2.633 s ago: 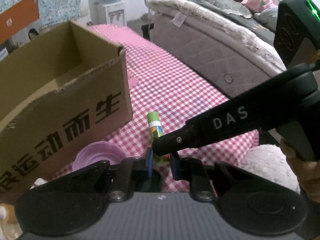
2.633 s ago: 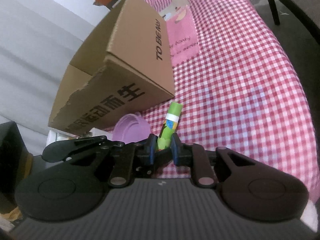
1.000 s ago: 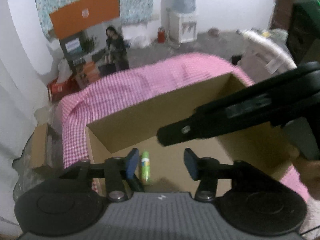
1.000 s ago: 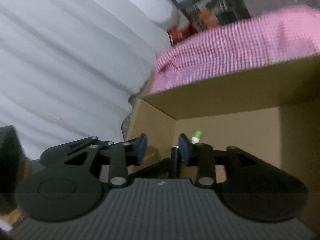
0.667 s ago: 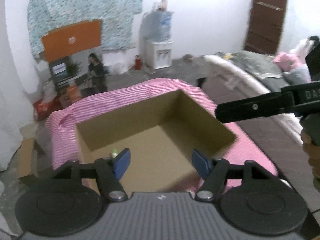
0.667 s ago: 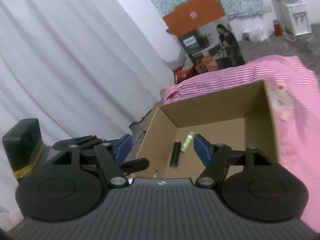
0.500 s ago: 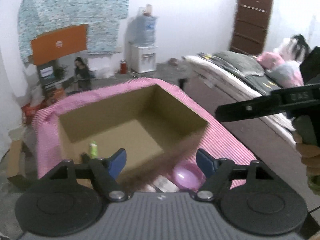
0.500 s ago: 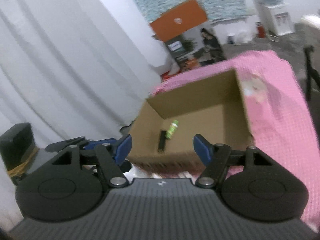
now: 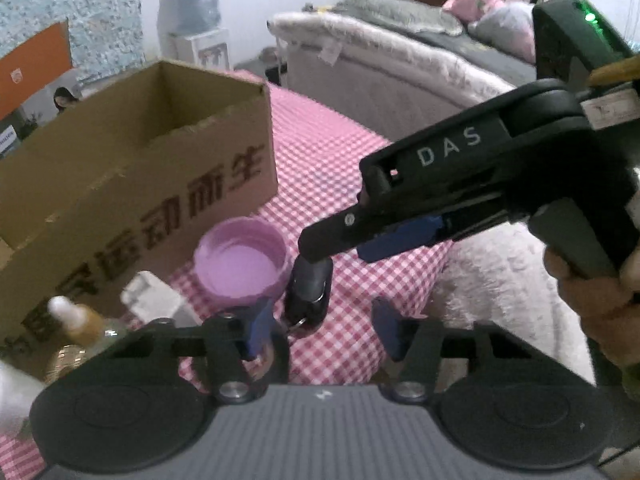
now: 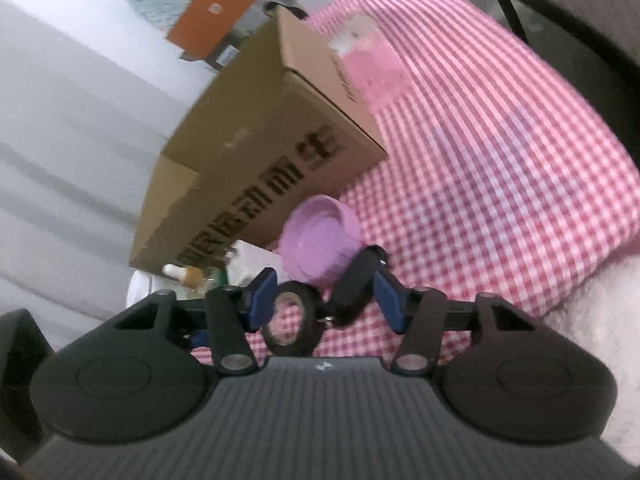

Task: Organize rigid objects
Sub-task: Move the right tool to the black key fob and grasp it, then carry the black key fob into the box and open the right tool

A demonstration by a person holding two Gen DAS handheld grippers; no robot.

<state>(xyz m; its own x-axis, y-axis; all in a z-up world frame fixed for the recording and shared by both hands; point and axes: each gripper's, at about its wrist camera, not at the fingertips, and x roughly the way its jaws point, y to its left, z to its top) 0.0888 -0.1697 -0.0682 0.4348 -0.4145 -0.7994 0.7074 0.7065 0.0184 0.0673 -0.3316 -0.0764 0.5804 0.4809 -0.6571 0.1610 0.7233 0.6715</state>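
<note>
Nearest in the left wrist view, the left gripper (image 9: 324,330) has its blue pads spread and closing, with nothing pressed between them; a black roll of tape (image 9: 276,350) lies partly hidden behind its left finger. Just ahead stands a dark, blurred object (image 9: 309,290) whose kind is hard to make out. The right gripper (image 9: 340,236) reaches in from the right, its tip over that object, and the holding hand (image 9: 600,292) is cut off at the frame edge. In the right wrist view the right gripper's jaws are also closing with nothing pinched: the tape ring sits beside its left pad and the dark object leans by the right pad, contact unclear.

Beyond lie a purple lid (image 9: 240,266), open side up, a white block (image 9: 154,300) and a dropper bottle (image 9: 76,322), both partly covered, all on the pink checked cloth (image 9: 344,160) against the cardboard box (image 9: 132,184). The box interior is out of sight.

Half a second ago both cameras looked down into the box from higher up, showing a green tube and a black stick on its floor, and both grippers stood wider.
</note>
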